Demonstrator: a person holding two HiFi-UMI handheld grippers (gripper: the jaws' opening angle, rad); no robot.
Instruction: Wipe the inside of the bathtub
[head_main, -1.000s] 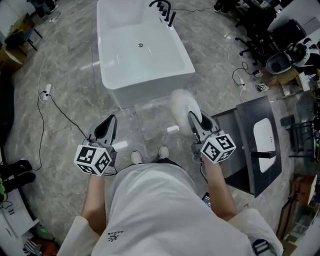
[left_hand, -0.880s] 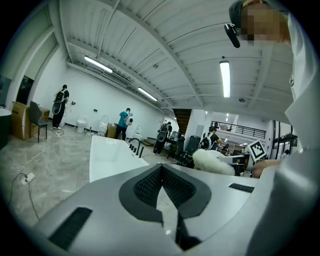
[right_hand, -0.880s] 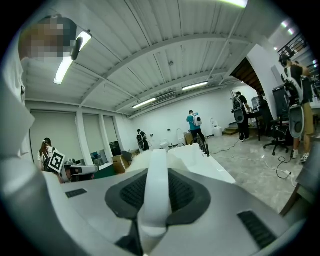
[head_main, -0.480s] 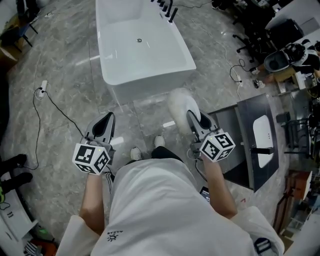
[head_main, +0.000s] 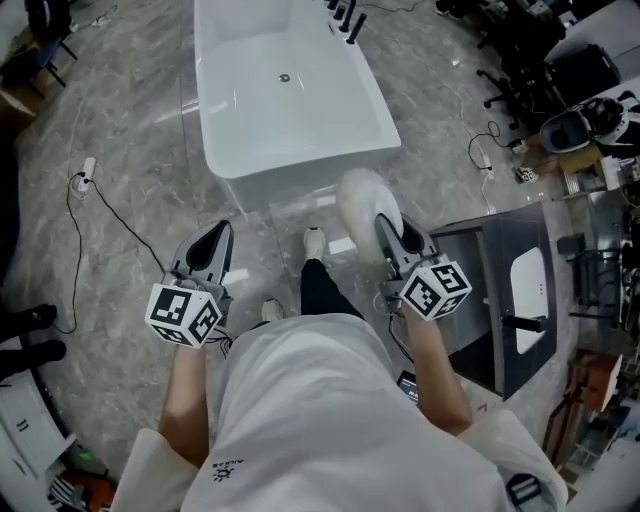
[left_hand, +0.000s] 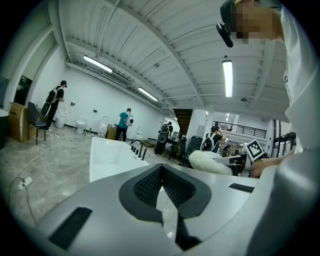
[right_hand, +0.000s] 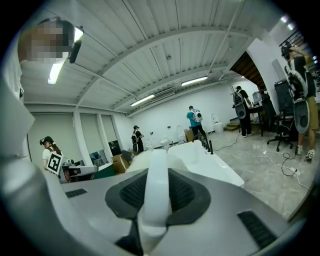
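The white bathtub (head_main: 290, 110) stands ahead on the marble floor, with a drain (head_main: 285, 78) in its bottom and black taps (head_main: 346, 18) on its far right rim. My right gripper (head_main: 386, 228) is shut on the white handle (right_hand: 156, 195) of a fluffy white duster (head_main: 362, 203), whose head points at the tub's near right corner. My left gripper (head_main: 220, 232) is shut with nothing in it, short of the tub's near wall. The tub (left_hand: 107, 155) and duster (left_hand: 210, 162) also show in the left gripper view, and the tub (right_hand: 200, 155) in the right gripper view.
A dark vanity with a white basin (head_main: 525, 285) stands close on the right. A cable (head_main: 115, 220) and plug strip (head_main: 88, 168) lie on the floor at left. Office chairs and clutter (head_main: 560, 90) fill the far right. My foot (head_main: 314, 241) is near the tub.
One foot has stepped forward toward the tub, which now sits slightly nearer. Both grippers hold the same pose, the right one still clamping the duster.
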